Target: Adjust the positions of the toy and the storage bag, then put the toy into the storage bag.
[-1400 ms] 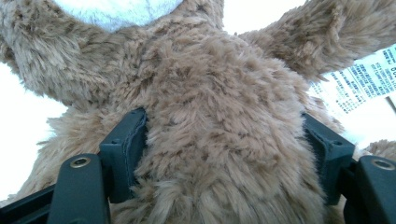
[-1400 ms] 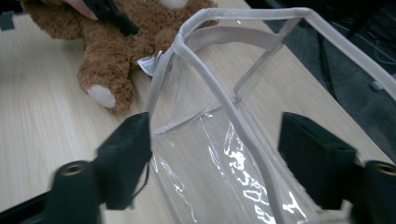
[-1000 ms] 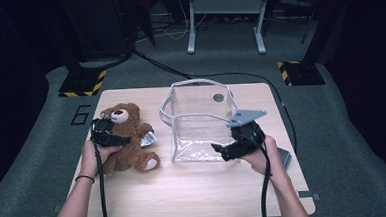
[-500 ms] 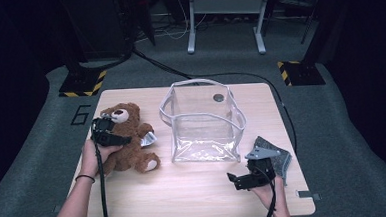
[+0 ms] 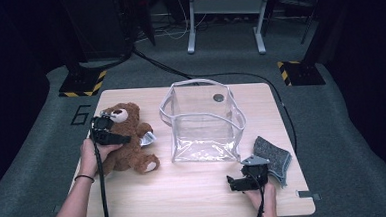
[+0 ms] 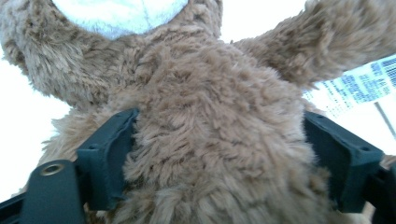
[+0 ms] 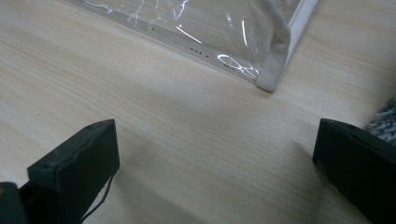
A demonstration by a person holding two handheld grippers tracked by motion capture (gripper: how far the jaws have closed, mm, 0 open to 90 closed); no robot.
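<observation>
A brown teddy bear [image 5: 133, 149] sits on the left of the wooden table [image 5: 185, 199]. My left gripper [image 5: 125, 140] reaches in from the bear's left. Its jaws flank the torso [image 6: 215, 116], and the fur presses against both pads. They have just been opening, with the bear still between them. A clear plastic bag [image 5: 201, 118] with white trim stands upright and open-topped at mid-table. My right gripper [image 5: 232, 182] is low over the table in front of the bag's right corner [image 7: 268, 70]. Its jaws stand wide apart over bare wood [image 7: 215, 140].
A grey felt cloth [image 5: 276, 154] lies to the right of the right gripper and shows at the edge of its view [image 7: 385, 121]. A white label [image 6: 355, 86] sticks out from the bear. Cables, stands and hazard-striped bases are on the floor behind the table.
My right hand has dropped from beside the bag's right side toward the table's front edge. The left hand and the bear have stayed in place.
</observation>
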